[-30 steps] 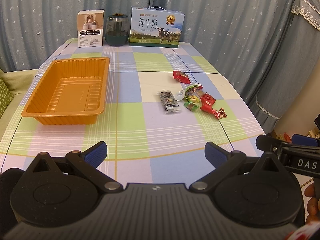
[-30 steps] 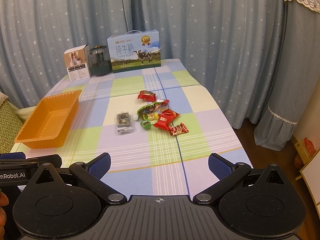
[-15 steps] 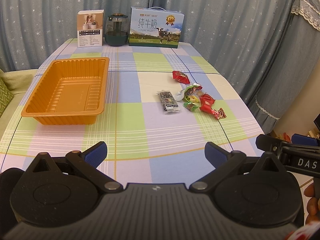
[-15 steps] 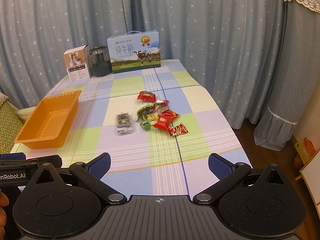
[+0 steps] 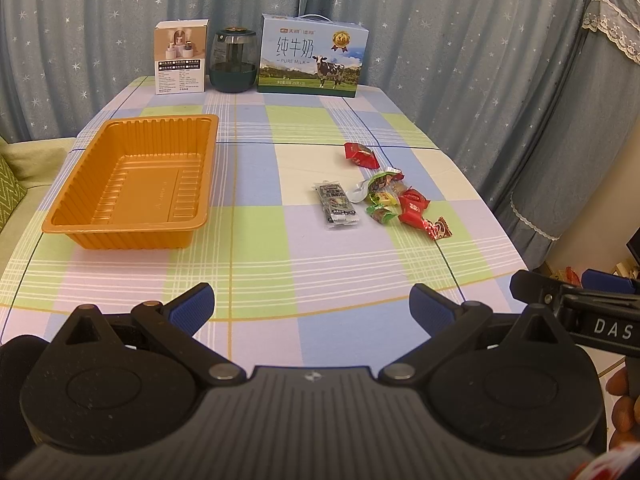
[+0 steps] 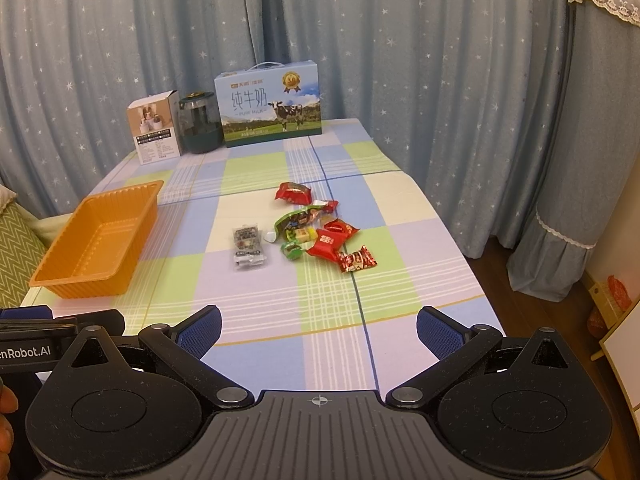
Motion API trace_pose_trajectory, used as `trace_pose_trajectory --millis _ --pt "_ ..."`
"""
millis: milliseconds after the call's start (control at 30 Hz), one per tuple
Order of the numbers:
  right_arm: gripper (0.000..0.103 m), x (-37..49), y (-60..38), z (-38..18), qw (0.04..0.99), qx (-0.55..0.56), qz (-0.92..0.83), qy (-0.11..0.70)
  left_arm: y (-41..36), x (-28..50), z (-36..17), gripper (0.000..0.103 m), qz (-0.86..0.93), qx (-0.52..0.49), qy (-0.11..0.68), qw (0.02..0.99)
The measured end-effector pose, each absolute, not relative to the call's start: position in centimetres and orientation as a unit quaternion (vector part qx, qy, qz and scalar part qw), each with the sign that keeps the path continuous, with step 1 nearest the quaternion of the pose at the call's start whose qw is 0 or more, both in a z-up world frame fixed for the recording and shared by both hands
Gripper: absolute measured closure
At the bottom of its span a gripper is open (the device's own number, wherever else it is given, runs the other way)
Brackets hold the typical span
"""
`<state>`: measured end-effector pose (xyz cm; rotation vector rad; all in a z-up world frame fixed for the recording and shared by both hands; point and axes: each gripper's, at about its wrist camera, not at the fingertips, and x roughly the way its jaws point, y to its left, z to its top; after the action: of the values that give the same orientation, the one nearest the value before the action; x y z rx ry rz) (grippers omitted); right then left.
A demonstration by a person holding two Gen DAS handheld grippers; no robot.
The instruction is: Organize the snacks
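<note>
Nothing has changed over the last second: left gripper (image 5: pixel 311 306) and right gripper (image 6: pixel 319 330) stay at the worktop's near edge, fingers spread wide and empty. Snack packets (image 6: pixel 308 230) lie mid-worktop toward its right edge; orange tray (image 5: pixel 132 236) near its left edge holds none. Sorting appears unstarted.

The left gripper (image 5: pixel 311 305) is held level, its blue-padded jaws spread wide with nothing between them. The right gripper (image 6: pixel 319 327) is held the same way, jaws wide apart and unloaded. Both are kept side by side, pointing forward.
</note>
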<state>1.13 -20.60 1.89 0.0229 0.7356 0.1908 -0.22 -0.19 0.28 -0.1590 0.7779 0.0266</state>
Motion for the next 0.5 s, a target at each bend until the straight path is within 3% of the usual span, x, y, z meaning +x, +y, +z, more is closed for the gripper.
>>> trace_pose_trajectory --millis 500 --pt "0.0 3.2 -23.3 2.5 0.942 0.026 0.065 0.33 0.3 2.6 -0.7 0.0 -0.004 -0.091 0.38 0.92"
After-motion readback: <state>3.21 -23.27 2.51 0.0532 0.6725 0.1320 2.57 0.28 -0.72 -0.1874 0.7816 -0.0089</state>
